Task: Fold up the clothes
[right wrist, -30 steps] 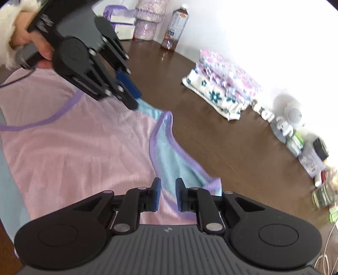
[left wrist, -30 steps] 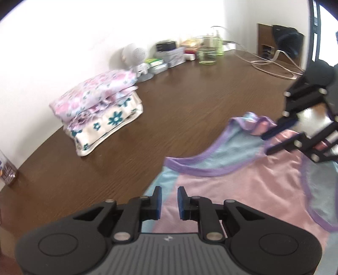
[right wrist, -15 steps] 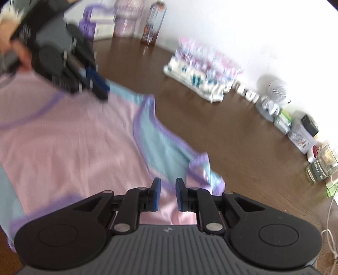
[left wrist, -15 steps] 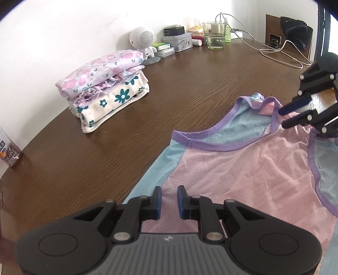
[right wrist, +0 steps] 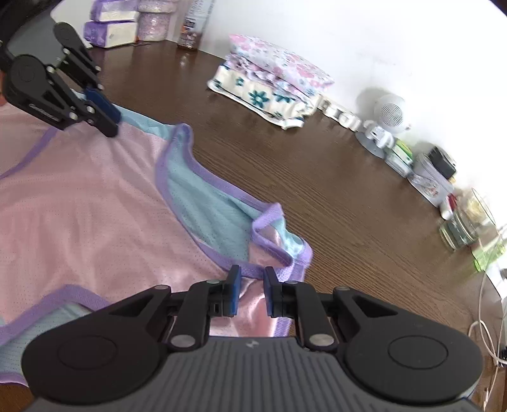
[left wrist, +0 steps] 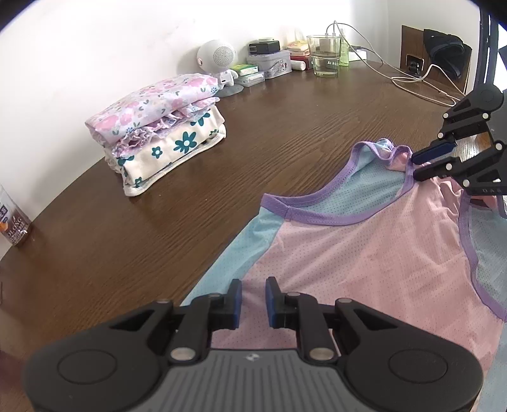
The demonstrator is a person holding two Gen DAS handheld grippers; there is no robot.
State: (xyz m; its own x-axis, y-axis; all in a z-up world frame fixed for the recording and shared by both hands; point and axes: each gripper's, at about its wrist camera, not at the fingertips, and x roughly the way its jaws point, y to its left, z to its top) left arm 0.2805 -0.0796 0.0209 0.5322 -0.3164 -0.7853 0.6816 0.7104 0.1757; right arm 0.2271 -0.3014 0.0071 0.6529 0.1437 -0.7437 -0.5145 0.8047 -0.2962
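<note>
A pink mesh sleeveless top point(left wrist: 364, 253) with light blue side panels and purple trim lies spread on the brown table point(left wrist: 285, 111). My left gripper point(left wrist: 253, 301) hovers low over its side seam, jaws narrowly apart with only flat cloth under the gap. In the right wrist view the left gripper point(right wrist: 109, 117) sits at the top's point(right wrist: 79, 206) blue side panel. My right gripper point(right wrist: 252, 288) stands just over the bunched purple shoulder strap point(right wrist: 279, 250), fingers slightly apart. In the left wrist view the right gripper point(left wrist: 415, 164) has its tips at that strap's edge.
A stack of folded floral clothes point(left wrist: 158, 133) lies near the wall. Along the wall stand a white speaker point(left wrist: 218, 57), small boxes, a glass point(left wrist: 323, 55) and cables point(left wrist: 412, 82). A bottle point(right wrist: 193, 25) and tissue packs point(right wrist: 111, 25) sit at the far left corner.
Both grippers have come lower and closer to the top. The right one has moved onto the shoulder strap, the left one to the side seam. Finger gaps look unchanged.
</note>
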